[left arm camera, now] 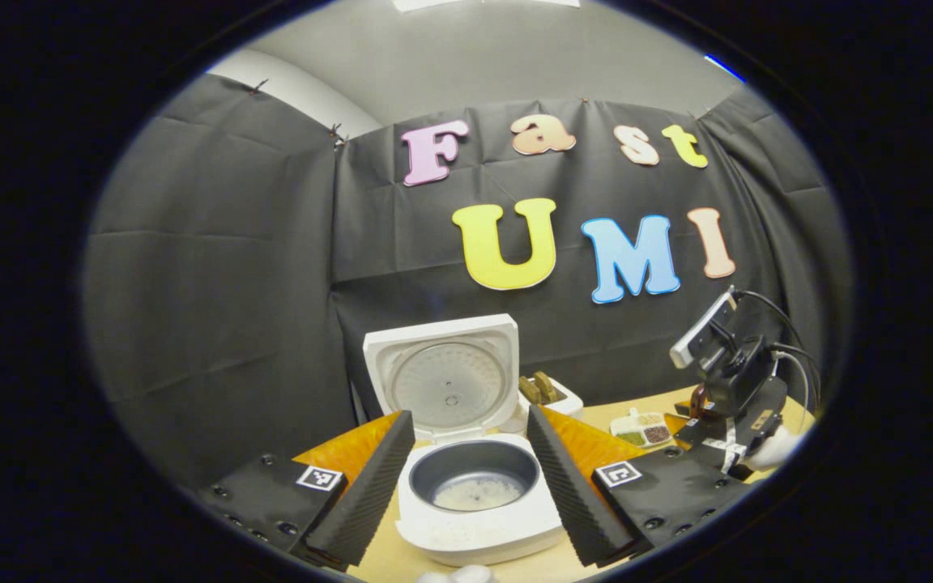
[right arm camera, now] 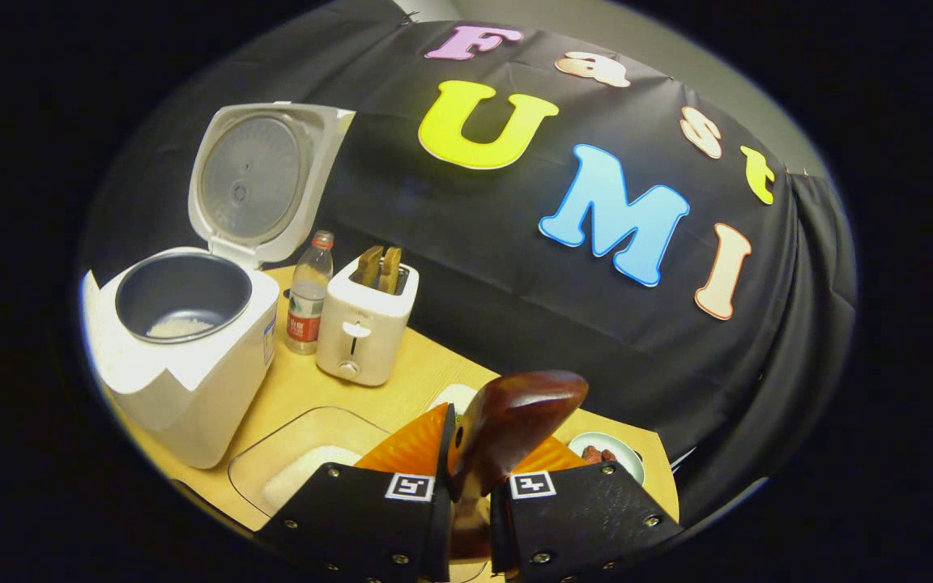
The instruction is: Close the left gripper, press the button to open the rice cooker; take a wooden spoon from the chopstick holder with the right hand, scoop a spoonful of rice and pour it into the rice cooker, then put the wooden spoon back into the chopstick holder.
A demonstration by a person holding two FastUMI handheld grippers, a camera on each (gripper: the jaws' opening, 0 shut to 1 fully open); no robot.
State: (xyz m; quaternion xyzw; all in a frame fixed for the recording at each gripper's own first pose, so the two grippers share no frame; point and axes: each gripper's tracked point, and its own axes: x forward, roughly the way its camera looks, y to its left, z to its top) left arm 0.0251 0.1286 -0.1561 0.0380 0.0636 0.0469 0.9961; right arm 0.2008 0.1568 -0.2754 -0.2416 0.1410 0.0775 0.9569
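Observation:
The white rice cooker [left arm camera: 475, 526] stands with its lid [left arm camera: 446, 376] up, and a thin layer of rice [left arm camera: 479, 491] lies in its dark pot. My left gripper [left arm camera: 470, 417] is open just in front of it, one finger on each side of the pot, touching nothing. In the right gripper view the cooker [right arm camera: 183, 356] is at the left. My right gripper [right arm camera: 487, 437] is shut on a dark wooden spoon [right arm camera: 515, 417], bowl up and forward, over the table to the right of the cooker. That gripper [left arm camera: 726, 405] appears far right in the left gripper view, held by a gloved hand.
A water bottle [right arm camera: 308, 291] and a white toaster [right arm camera: 365, 320] stand behind and right of the cooker. A clear container of rice [right arm camera: 304, 470] sits below my right gripper. A small plate [right arm camera: 608, 453] and a divided dish of beans [left arm camera: 641, 429] lie further right.

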